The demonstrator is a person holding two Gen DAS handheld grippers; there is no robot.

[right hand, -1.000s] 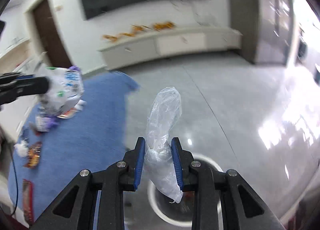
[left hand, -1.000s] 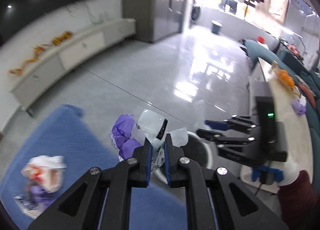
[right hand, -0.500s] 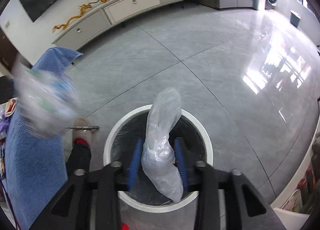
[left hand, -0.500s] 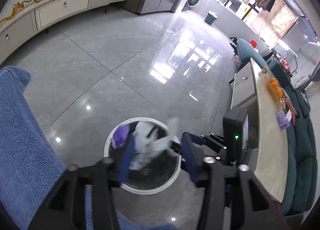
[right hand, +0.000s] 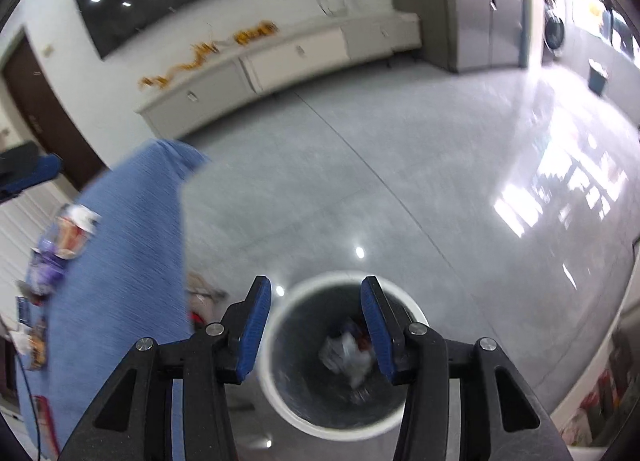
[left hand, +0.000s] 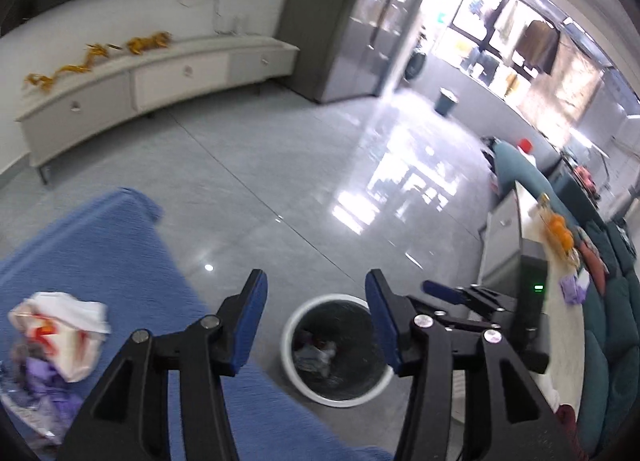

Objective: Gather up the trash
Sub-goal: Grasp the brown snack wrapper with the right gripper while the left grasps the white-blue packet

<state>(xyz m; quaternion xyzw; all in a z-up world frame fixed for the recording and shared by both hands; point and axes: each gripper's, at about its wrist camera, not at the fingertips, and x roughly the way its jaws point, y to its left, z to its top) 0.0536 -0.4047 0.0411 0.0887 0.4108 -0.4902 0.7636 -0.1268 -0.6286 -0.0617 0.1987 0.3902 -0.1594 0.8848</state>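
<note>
A white-rimmed round bin (left hand: pixel 289 341) stands on the grey floor, with crumpled bags and wrappers (left hand: pixel 317 353) lying inside. My left gripper (left hand: pixel 316 275) hangs above and just left of it, open, with nothing between the blue pads. My right gripper (right hand: pixel 316 281) is open directly over the bin (right hand: pixel 267 377), and the clear bag (right hand: pixel 347 353) lies at the bottom. More trash sits on the blue cloth (left hand: pixel 100 253): a white-and-red wrapper (left hand: pixel 60 335) and purple scraps (left hand: pixel 44 377). The right gripper's fingers (left hand: pixel 440 288) show at the bin's right side.
A long white cabinet (left hand: pixel 160 81) runs along the far wall. A teal sofa (left hand: pixel 612 341) and a white counter (left hand: pixel 532 221) with oranges (left hand: pixel 558 229) line the right side. A small dark bin (left hand: pixel 446 101) stands far off by the bright window.
Both grippers opened over the bin and their bags dropped in: the white-and-purple bundle from the left, the clear bag from the right. The left gripper has since pulled back toward the blue cloth.
</note>
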